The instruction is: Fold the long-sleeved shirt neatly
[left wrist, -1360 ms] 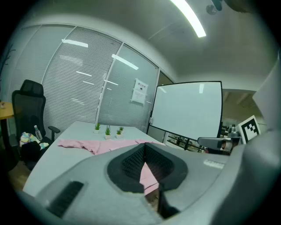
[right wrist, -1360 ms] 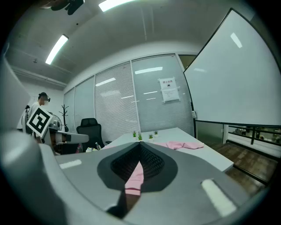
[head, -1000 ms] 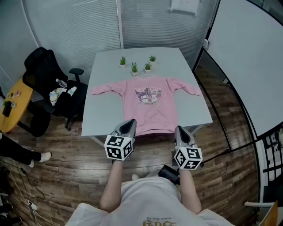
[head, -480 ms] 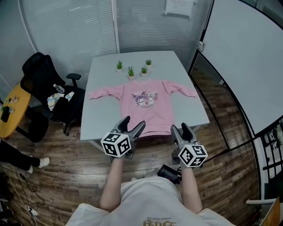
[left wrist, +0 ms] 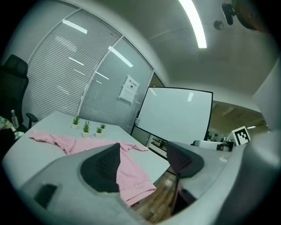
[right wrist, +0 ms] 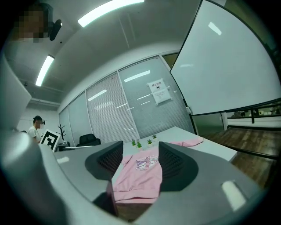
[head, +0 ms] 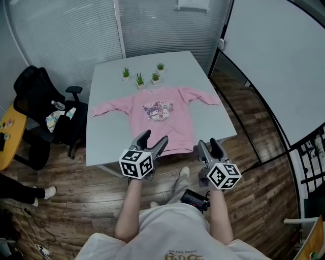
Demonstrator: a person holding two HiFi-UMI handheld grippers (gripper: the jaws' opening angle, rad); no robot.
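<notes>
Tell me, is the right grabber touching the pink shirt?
Apart. In the right gripper view, the right gripper is empty, its jaws having just been opening; the pink shirt lies on the table beyond them.

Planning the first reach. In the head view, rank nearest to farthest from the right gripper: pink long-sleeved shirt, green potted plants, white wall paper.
1. Pink long-sleeved shirt, just ahead of the right gripper.
2. Green potted plants, past the shirt.
3. White paper, on the glass wall.

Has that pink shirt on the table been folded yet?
No, the pink shirt lies spread flat on the table, with both sleeves stretched out to the sides.
</notes>
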